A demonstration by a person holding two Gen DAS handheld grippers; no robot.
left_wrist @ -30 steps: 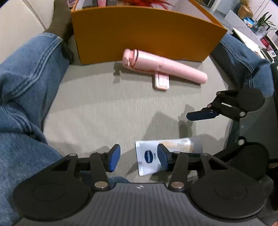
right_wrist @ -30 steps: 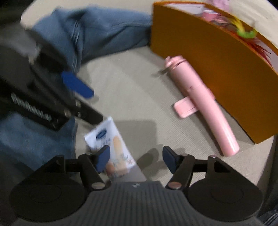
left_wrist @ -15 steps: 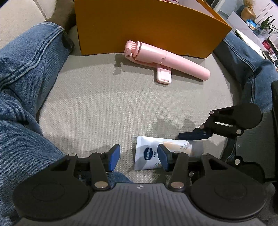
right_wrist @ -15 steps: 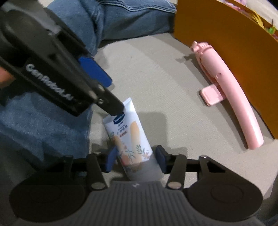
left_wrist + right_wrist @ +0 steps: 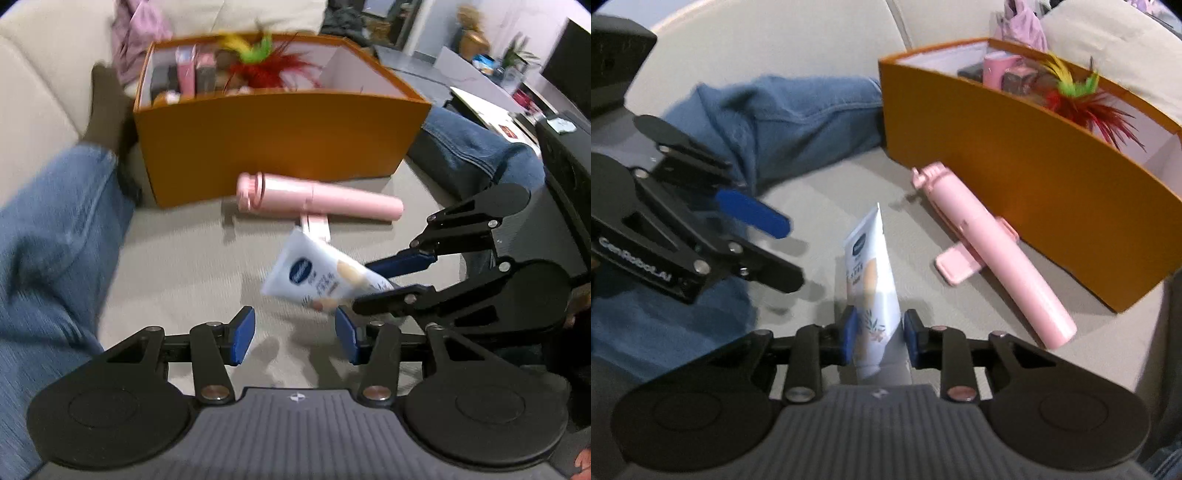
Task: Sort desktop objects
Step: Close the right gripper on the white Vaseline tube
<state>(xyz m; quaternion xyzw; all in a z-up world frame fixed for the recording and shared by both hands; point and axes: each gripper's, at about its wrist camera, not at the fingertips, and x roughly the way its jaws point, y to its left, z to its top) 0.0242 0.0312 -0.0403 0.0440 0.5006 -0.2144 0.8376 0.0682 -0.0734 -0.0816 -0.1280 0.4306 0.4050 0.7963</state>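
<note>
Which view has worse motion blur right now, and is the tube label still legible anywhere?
Left wrist view: smear on the orange box contents, the jeans and the white tube; only its blue oval logo reads. Right wrist view: the right gripper, shut on the tube, looks sharper, the small print is unreadable, the left gripper is streaked. Both views bend straight edges, fisheye-style.

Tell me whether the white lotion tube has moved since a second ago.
Yes. The lotion tube is up off the cushion, gripped in the right tongs, nearer the pink selfie stick than before.
</note>
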